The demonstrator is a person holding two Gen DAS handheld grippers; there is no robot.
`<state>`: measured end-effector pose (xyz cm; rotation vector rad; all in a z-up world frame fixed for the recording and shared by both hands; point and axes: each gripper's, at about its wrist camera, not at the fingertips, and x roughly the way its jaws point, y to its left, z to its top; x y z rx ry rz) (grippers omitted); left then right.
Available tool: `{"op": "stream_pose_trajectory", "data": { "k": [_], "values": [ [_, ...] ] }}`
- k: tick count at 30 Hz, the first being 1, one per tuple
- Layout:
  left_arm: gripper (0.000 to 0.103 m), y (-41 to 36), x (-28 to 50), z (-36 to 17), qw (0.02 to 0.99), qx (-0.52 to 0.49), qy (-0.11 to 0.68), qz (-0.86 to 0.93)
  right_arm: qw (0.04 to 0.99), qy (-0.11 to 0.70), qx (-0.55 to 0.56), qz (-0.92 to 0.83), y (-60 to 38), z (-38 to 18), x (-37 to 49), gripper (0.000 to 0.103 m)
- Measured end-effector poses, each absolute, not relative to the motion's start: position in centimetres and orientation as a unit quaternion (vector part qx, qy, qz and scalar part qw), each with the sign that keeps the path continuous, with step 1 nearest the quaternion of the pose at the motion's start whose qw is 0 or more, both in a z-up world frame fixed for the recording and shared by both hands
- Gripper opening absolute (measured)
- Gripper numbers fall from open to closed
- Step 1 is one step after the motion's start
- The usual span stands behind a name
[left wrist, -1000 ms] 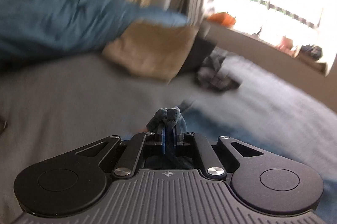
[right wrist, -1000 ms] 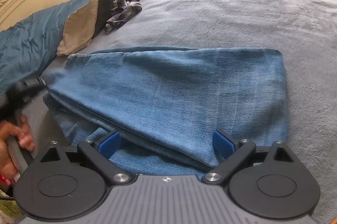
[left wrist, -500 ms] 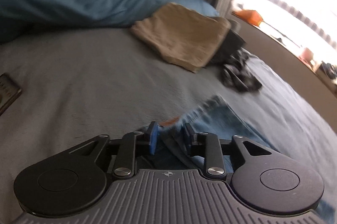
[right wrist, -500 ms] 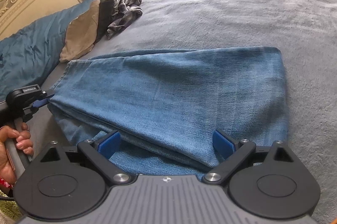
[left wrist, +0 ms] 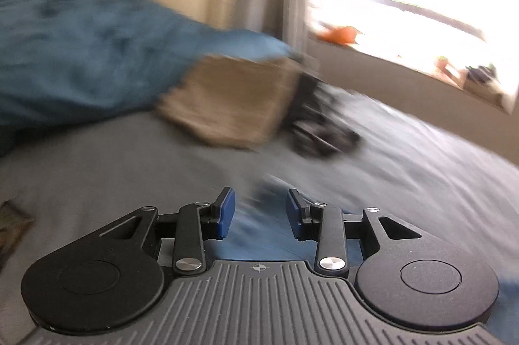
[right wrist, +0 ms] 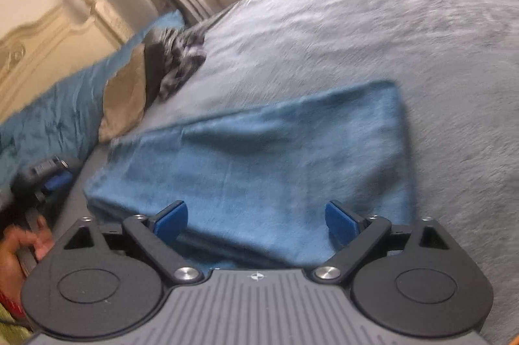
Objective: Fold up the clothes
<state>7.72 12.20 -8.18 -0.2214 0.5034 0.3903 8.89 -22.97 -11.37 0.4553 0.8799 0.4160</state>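
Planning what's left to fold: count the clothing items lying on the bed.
3, perhaps more hidden: folded blue jeans in front of the right gripper; a tan garment against the teal bedding; a dark crumpled garment beside it.

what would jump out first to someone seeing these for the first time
The folded blue jeans dominate the right wrist view, lying flat on the grey bedspread just ahead of the open right gripper. Beyond them, a tan folded cloth and a dark crumpled garment lean against the teal pillow near the headboard. The left gripper is open too.
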Motion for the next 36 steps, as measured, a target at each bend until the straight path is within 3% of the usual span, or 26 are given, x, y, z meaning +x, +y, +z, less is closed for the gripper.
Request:
{"op": "stream_pose_trajectory", "data": {
  "k": [8, 10, 11, 15, 16, 25, 29, 31, 36],
  "values": [
    [0.035, 6.5, 9.6, -11.7, 0.93, -0.032, 0.349, 0.114, 0.858, 0.411, 0.2, 0.236, -23.0, -10.5, 14.5, 0.064],
    [0.035, 6.1, 9.4, -12.5, 0.927, -0.015, 0.355, 0.121, 0.846, 0.424, 0.19, 0.262, -21.1, -11.4, 16.3, 0.043],
    [0.035, 6.1, 9.1, -12.6, 0.928, -0.011, 0.352, 0.122, 0.84, 0.43, 0.185, 0.275, -20.2, -11.9, 17.2, 0.04],
    [0.035, 6.0, 8.9, -12.7, 0.929, 0.003, 0.35, 0.117, 0.83, 0.447, 0.216, 0.254, -19.3, -14.7, 20.2, 0.008],
    [0.035, 6.0, 8.9, -12.7, 0.929, 0.006, 0.351, 0.116, 0.825, 0.446, 0.244, 0.246, -19.9, -15.1, 20.8, 0.006],
    [0.037, 5.7, 8.9, -13.0, 0.93, 0.025, 0.349, 0.109, 0.743, 0.435, 0.45, 0.237, -25.5, -16.6, 19.0, 0.012],
    [0.038, 5.7, 9.0, -13.0, 0.93, 0.03, 0.351, 0.109, 0.74, 0.41, 0.513, 0.145, -29.5, -18.3, 17.1, 0.004],
    [0.039, 5.8, 9.0, -13.0, 0.929, 0.028, 0.351, 0.11, 0.751, 0.372, 0.533, 0.12, -31.4, -17.3, 15.2, 0.012],
    [0.041, 5.8, 9.1, -12.9, 0.928, 0.031, 0.355, 0.111, 0.745, 0.405, 0.492, 0.197, -29.9, -15.4, 11.9, 0.028]
  ]
}}
